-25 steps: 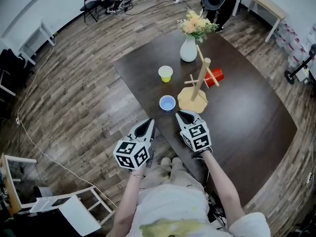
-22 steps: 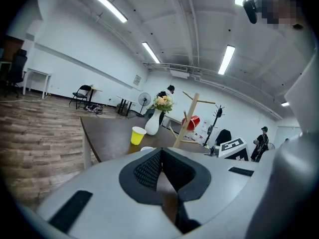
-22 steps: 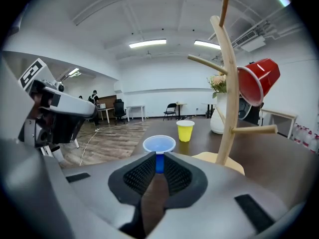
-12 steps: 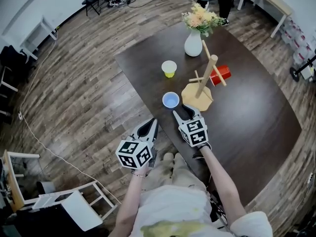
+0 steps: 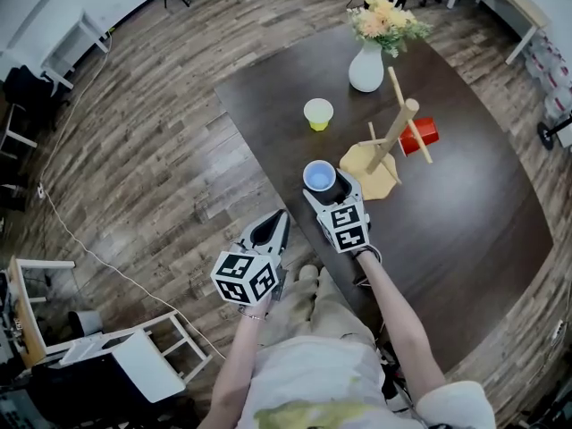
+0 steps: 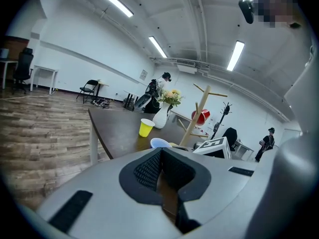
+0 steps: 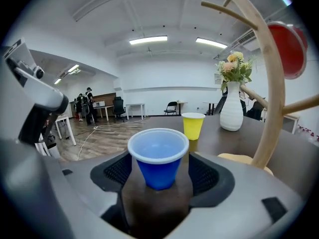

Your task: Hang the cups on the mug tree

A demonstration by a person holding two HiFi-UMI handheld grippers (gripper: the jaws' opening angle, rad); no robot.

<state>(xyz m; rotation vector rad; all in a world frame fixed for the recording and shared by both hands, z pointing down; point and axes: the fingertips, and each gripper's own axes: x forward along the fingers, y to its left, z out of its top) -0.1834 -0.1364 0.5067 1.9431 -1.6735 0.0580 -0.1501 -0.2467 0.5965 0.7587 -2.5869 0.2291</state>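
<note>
The blue cup [image 5: 319, 175] stands near the bench's [image 5: 465, 204] left edge, just beside the mug tree [image 5: 386, 150], between the right claw's [image 5: 329, 187] jaws, which have just been opening and don't squeeze it; the closed left claw [image 5: 271, 228] hangs over open floor off the bench.

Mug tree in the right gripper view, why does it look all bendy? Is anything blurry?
Right gripper view: the wide lens curves the mug tree near the picture's edge, while the blue cup in the middle looks sharp. Head view: the tree's post looks straight there, but the table edges bow. Left gripper view: the ceiling lights glare plain white.
</note>
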